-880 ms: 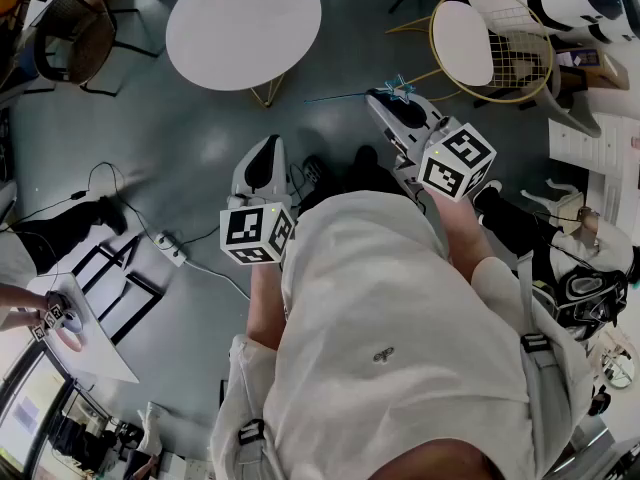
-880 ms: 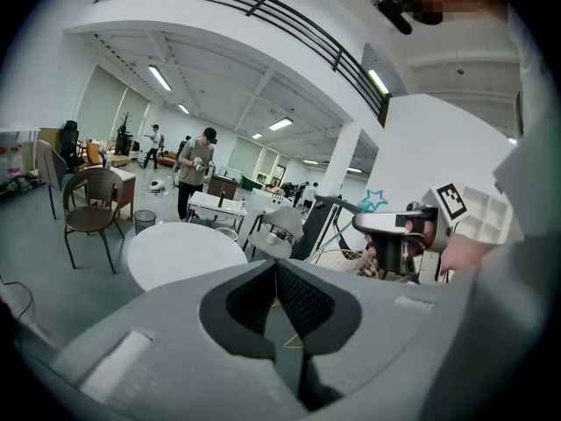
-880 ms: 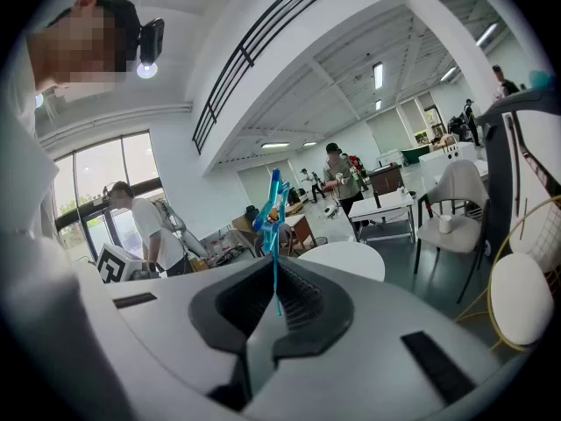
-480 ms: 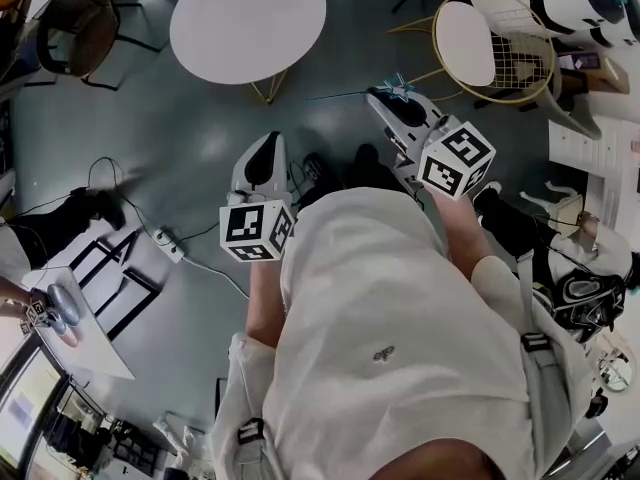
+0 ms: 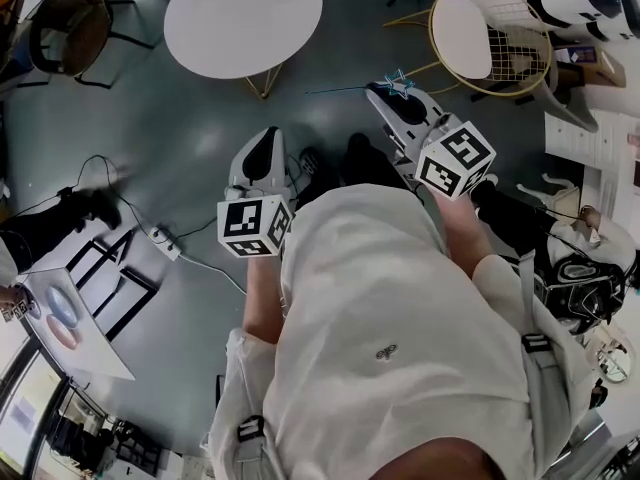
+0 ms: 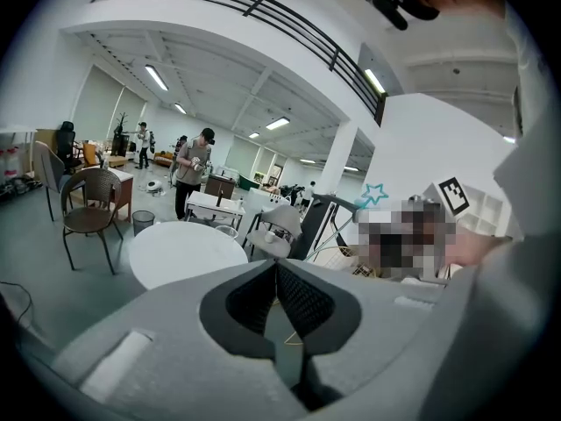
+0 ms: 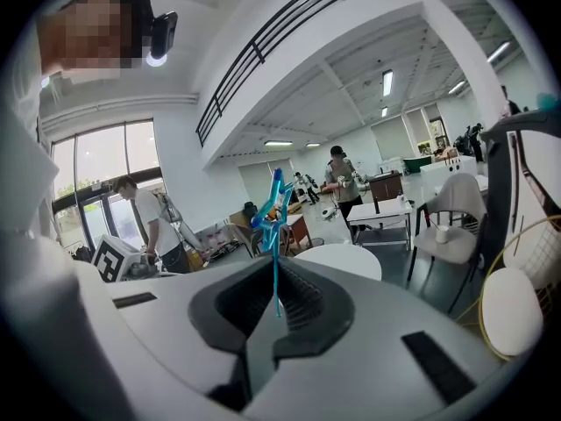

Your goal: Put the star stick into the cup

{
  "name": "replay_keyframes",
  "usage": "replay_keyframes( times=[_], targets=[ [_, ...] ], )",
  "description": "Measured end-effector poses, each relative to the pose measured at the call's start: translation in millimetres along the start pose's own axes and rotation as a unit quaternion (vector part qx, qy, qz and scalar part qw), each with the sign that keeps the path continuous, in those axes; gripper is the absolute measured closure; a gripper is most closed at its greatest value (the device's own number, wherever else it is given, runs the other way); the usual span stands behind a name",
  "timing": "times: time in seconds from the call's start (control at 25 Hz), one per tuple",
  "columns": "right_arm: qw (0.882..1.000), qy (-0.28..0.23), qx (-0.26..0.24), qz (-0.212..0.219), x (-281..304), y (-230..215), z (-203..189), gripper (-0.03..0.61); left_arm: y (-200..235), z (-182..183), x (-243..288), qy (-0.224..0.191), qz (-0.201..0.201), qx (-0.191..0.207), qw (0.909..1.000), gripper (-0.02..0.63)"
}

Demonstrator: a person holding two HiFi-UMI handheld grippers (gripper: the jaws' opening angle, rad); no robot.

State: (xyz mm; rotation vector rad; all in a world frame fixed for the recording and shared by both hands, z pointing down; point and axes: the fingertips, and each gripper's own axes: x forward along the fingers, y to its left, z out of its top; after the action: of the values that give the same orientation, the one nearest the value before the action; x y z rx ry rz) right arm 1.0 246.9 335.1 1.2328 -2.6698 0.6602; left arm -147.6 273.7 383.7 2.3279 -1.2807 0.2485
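The star stick [image 7: 274, 222] rises at the centre of the right gripper view, its thin shaft pinched between the closed jaws of the right gripper [image 7: 277, 274]. The left gripper [image 6: 277, 279] has its jaws together on nothing. So thin a shaft could swivel or slip in the pads (especially when lowered into a narrow mouth). No cup is identifiable, and the round tabletop [image 5: 243, 18] at upper left looks bare.

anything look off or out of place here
Nothing spilled or damaged. The right gripper is shut on the star stick, which looks intact. Only a power strip lies loose on the floor.
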Motion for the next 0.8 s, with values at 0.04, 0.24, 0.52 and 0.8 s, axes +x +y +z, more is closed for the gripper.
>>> replay_keyframes(
  times=[0.04,0.24,0.52,0.8],
  targets=[
    [1.0,0.002,0.002,-0.002,-0.5,-0.8,-0.7,0.557,0.9,-0.2,0.7,0.002,-0.001,0.0,1.0,0.601],
    [1.0,0.007,0.018,-0.015,-7.5,-7.9,-4.1,0.556,-1.1,-1.0,4.1,0.014,-0.007,0.0,0.9999,0.601],
    [0.999,0.007,0.033,-0.013,-15.8,-30.5,-8.9,0.555,-13.8,-4.6,22.1,0.024,-0.001,0.002,0.9997,0.601],
    [0.999,0.002,0.033,0.013,-10.1,-64.1,9.7,0.555,-26.5,8.6,49.4,0.02,0.023,-0.002,0.9995,0.601]
  ],
)
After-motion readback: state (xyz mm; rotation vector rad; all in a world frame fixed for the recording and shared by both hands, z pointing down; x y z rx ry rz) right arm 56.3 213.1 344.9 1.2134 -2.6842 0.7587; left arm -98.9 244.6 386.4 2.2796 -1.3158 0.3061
